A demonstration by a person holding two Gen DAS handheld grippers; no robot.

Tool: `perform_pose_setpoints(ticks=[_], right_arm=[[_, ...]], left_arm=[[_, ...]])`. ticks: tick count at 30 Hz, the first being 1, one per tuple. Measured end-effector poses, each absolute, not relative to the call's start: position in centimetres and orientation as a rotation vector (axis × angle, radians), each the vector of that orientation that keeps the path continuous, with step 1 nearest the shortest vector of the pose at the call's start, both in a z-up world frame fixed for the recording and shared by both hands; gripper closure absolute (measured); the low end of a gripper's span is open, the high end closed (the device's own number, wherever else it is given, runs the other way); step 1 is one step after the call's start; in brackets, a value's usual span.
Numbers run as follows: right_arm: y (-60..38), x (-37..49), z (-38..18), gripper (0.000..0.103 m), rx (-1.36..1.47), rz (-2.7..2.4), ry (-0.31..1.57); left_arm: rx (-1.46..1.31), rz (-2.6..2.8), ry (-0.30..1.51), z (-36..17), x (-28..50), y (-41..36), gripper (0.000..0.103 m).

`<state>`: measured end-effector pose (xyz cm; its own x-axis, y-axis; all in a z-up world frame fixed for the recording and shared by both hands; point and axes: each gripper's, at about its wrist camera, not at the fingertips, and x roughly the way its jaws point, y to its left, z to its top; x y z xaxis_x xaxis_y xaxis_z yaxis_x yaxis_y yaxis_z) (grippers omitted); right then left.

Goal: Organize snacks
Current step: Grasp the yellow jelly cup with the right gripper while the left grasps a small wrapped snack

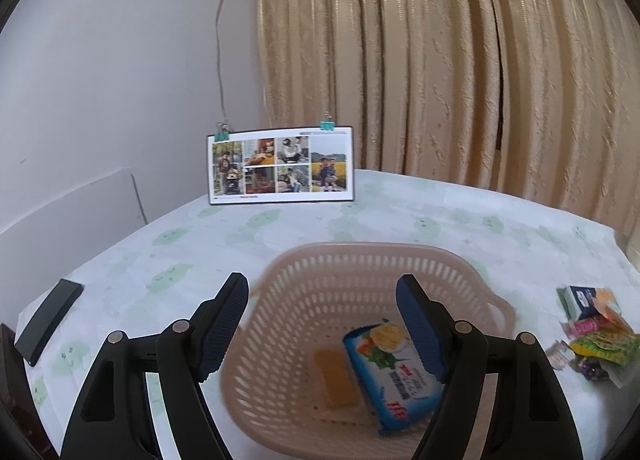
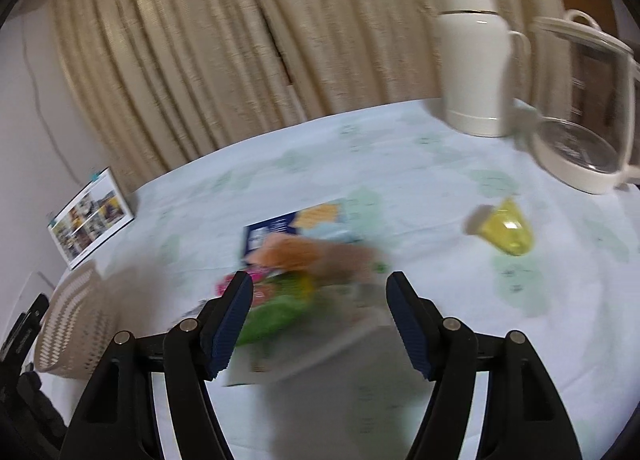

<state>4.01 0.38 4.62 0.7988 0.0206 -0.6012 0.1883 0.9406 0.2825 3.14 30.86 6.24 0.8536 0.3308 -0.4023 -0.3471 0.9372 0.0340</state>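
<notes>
A pink perforated basket (image 1: 400, 260) sits on the table and holds a blue snack packet (image 1: 394, 376) and a small orange bar (image 1: 334, 378). My left gripper (image 1: 322, 326) hovers open over the basket with nothing between its fingers. A pile of loose snacks (image 1: 596, 330) lies to the basket's right. In the right wrist view that pile (image 2: 304, 260) is blurred: a blue box, an orange packet, pink and green wrappers. My right gripper (image 2: 320, 320) stands open just above the pile's near side. The basket (image 2: 76, 324) shows at the left edge.
A photo calendar (image 1: 280, 164) stands at the back of the table, a black flat object (image 1: 50, 320) lies at the left edge. A white thermos (image 2: 474, 56), a glass kettle (image 2: 580, 108) and a yellow cup on its side (image 2: 506, 232) are at the right. Curtains hang behind.
</notes>
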Motion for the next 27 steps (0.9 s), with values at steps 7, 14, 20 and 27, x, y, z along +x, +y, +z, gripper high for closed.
perform_pose_setpoints(ticks=[7,14,20,27], right_arm=[[-3.4,2.6,4.4,0.028,0.350,-0.166,0.627],[-6.7,1.9,4.0,0.028,0.338,-0.223,0.647],[-9.0,2.3,3.7,0.028,0.272,-0.253,0.683],[-10.9,4.8,2.5,0.027,0.203,-0.234,0.782]], left_arm=[[-0.018,0.307,0.412,6.8,3.0,28.6,0.018],[0.018,0.170,0.439,7.3,2.9,24.9,0.017],[0.098,-0.003,0.477,6.8,2.3,19.8,0.017],[0.110,-0.204,0.600,5.1,2.7,15.6,0.017]])
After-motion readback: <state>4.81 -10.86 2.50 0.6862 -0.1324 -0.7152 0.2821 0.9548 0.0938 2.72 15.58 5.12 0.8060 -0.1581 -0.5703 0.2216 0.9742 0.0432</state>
